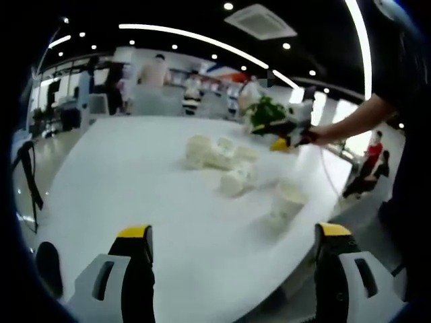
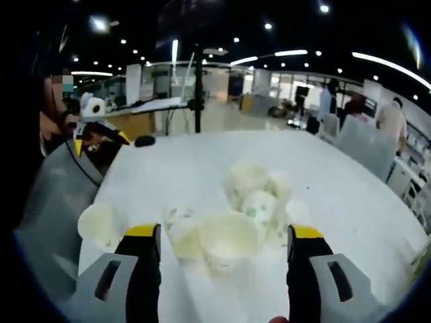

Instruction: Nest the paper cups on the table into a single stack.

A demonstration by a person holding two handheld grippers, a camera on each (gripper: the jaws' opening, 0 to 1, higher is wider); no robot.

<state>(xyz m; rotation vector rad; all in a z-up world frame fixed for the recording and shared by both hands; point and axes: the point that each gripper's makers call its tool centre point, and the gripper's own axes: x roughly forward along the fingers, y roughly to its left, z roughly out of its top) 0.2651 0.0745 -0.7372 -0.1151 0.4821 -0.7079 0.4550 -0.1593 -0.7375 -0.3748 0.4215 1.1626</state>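
Paper cups (image 2: 232, 239) lay tumbled in cluster mid white surface (image 2: 350, 202), one cup (image 1: 288, 200) standing apart near edge; right claw (image 2: 223, 250) spread around nearest cup, left claw (image 1: 232, 249) spread, empty, well back; best to centre cup before pinching, squeeze lightly

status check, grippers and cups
Left gripper open, empty. Right gripper open, near cup lying between jaws. Cups loose on table, unstacked.

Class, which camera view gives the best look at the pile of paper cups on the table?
The right gripper view: the pile of paper cups sits close, between its claw tips, with open mouths visible. The left gripper view shows the same cups farther off, small and blurred.
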